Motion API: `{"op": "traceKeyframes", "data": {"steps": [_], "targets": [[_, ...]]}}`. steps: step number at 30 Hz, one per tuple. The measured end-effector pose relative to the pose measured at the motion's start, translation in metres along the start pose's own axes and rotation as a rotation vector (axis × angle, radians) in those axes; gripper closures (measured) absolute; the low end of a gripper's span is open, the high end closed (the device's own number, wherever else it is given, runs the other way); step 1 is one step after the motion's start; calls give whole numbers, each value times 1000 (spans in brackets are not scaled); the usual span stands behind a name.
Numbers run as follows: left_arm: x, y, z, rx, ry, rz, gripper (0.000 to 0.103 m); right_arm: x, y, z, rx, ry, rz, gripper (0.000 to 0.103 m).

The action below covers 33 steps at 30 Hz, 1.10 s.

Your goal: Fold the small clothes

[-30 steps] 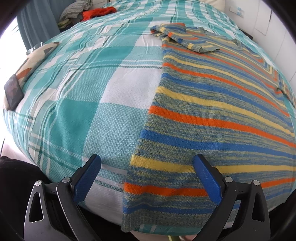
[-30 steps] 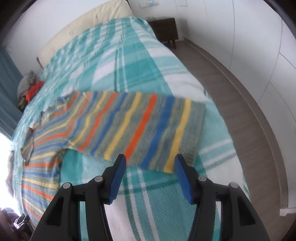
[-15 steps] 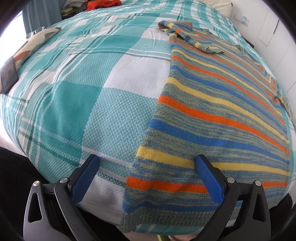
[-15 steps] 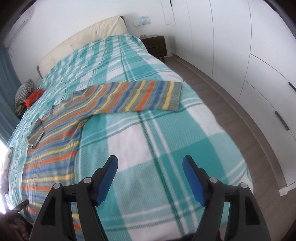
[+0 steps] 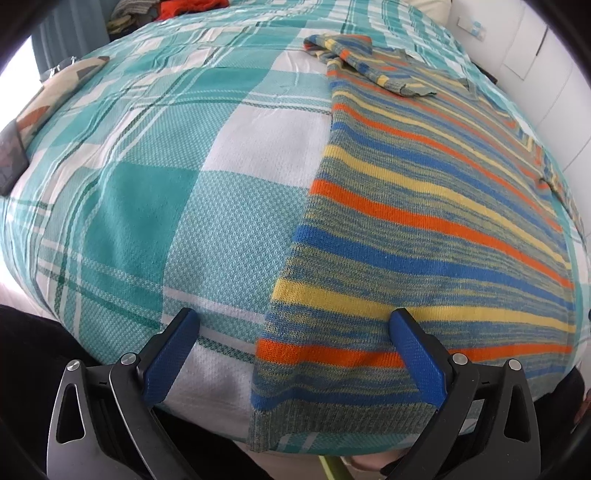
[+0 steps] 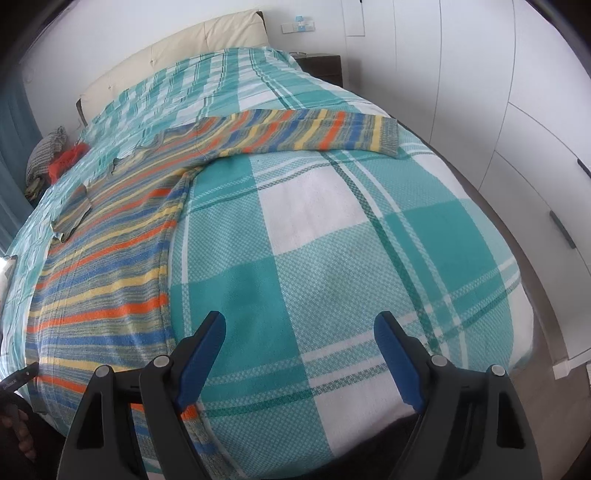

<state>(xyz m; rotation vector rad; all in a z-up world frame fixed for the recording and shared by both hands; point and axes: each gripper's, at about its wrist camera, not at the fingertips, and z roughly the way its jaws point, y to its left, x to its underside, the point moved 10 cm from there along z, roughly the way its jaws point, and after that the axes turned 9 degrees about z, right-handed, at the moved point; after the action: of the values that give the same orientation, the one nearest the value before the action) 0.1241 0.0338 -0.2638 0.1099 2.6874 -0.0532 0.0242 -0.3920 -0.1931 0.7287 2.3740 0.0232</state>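
**Left-wrist view: striped sweater flat on the bed, both tools wide and holding nothing**

Left-wrist view shows the left tool (image 5: 295, 334) with its blue-padded fingers spread wide, gripping nothing. It sits above the foot edge of the bed (image 5: 155, 206), which wears a teal-and-white plaid cover. The left finger stands over bare cover; the right finger (image 5: 417, 360) stands over the lower stripes of the striped sweater (image 5: 424, 229). Whether that pad touches the knit cannot be told.

The sweater lies spread flat across the right half of this view, from its ribbed hem at 6 o'clock up toward 1 o'clock. Its left side edge runs nearly straight up the middle of the frame. One sleeve (image 5: 373, 72) is folded across the upper body at 12 to 1 o'clock.

A patterned cushion (image 5: 55, 94) rests on the bed's edge at 10 o'clock. A heap of other clothes (image 5: 173, 5) lies at the far end, at 11 o'clock.

From the right wrist, the right tool (image 6: 299, 334) is likewise wide apart and holds nothing, above bare plaid cover just beside the sweater's side edge. The sweater's body fills the 8 to 10 o'clock area. Its other sleeve (image 6: 314, 134) stretches straight out across the bed toward 1 o'clock, cuff near the bed's right edge. A cream headboard (image 6: 173, 55) stands at 11 o'clock, a dark nightstand (image 6: 323, 66) at 12, and white wardrobe doors (image 6: 517, 92) run along the right.
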Motion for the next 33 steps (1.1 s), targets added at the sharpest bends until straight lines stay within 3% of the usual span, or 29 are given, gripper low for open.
{"op": "traceKeyframes", "data": {"steps": [5,10,20,27,33], "targets": [[-23,-1,-28,1,-126,7,1,-7,-6,-28,31,-78,9,20],[-39,-4,-51,-20,-219,77,1,-3,4,-34,85,-70,-54,20],[-40,-17,-63,13,-251,191,1,14,57,-40,106,-72,-117,20],[-40,-20,-63,63,-238,186,1,28,89,-46,109,-74,-202,20],[-41,-4,-70,44,-254,145,1,33,100,-44,96,-58,-226,20]]}}
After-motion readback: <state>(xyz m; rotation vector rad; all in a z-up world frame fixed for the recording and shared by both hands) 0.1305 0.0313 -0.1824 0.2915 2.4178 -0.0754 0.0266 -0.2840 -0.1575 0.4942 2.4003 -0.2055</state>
